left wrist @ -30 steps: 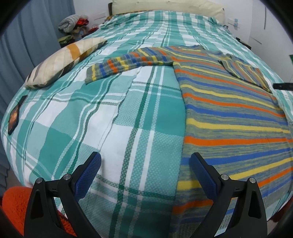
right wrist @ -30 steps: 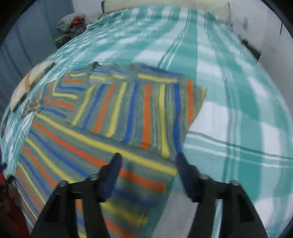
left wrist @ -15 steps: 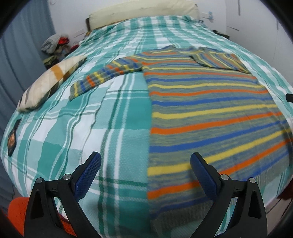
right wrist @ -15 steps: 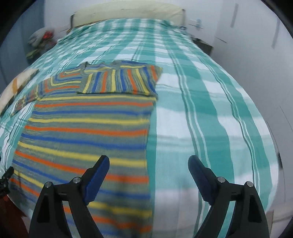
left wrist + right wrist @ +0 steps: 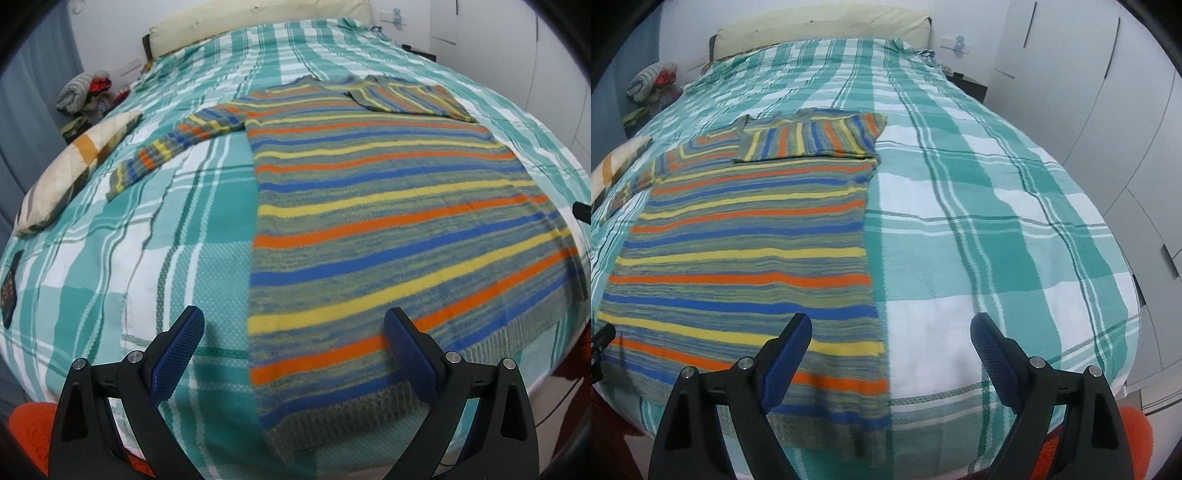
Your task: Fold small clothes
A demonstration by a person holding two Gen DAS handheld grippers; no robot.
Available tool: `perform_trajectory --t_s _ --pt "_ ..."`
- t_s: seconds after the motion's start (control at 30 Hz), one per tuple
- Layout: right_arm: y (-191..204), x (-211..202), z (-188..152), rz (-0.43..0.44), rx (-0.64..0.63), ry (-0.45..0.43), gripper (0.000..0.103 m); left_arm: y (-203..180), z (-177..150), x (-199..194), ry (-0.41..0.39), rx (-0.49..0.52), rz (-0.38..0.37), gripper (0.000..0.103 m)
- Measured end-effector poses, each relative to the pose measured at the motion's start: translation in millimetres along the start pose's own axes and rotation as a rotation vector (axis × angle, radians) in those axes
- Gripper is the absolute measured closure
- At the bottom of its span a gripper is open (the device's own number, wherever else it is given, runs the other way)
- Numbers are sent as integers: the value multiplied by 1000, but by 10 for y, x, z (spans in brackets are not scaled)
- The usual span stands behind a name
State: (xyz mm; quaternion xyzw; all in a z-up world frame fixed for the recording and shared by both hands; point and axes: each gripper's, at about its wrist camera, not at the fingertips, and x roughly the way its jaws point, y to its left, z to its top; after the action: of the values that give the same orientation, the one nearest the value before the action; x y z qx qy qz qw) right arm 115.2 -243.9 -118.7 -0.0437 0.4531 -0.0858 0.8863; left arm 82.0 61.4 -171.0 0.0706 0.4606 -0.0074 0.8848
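Bed [image 5: 997, 229] holds sweater [image 5: 746, 251], hem blurred

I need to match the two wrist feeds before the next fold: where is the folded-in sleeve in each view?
Left wrist: the folded sleeve lies at upper right, across the sweater's far right shoulder.
Right wrist: the same sleeve sits upper left of centre, on the sweater's far end, its stripes running up and down.
Shared landmark: the cream headboard at the top of both views.
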Motion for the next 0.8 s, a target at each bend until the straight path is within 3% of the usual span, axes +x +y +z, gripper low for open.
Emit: perform_trajectory --t_s 0.43,0.8 --pt "48 2 -55 -34 -23 -19 15 27 -24 121 59 -41 -58 5" --pt "69 12 -73 -11 -21 -22 11 -27 -93 256 125 -13 -52 1"
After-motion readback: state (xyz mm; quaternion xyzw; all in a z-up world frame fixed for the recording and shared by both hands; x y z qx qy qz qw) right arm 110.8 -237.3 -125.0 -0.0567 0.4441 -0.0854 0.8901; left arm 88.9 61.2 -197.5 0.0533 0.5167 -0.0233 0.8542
